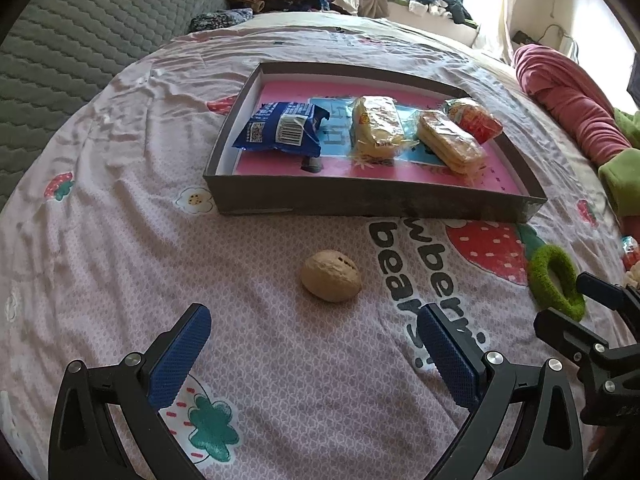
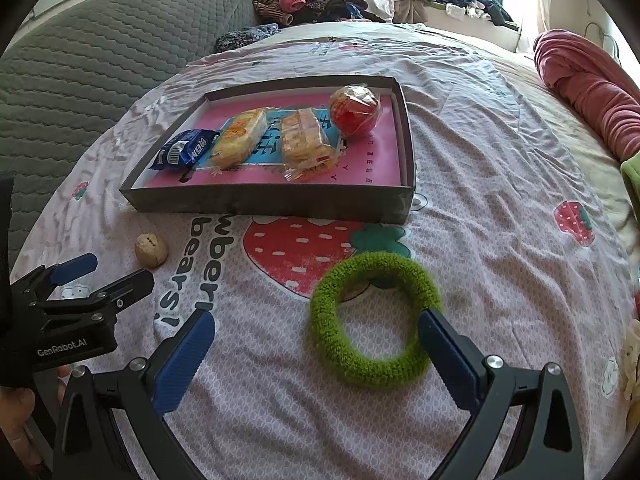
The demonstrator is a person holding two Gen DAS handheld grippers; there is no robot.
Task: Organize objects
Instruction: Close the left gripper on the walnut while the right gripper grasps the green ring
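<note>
Both spread wide and empty: left tool (image 1: 314, 334) near walnut (image 1: 331, 275), right tool (image 2: 316, 338) straddling green ring (image 2: 374, 318) on bed (image 2: 500, 240).

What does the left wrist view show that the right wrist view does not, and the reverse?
Only the left wrist view shows the open left tongs aimed at the walnut, with the right tongs at its edge. Only the right wrist view shows the whole green fuzzy ring between the open right tongs, and a hand. Both show the walnut, ring, shallow box, blue packet and wrapped cakes.
</note>
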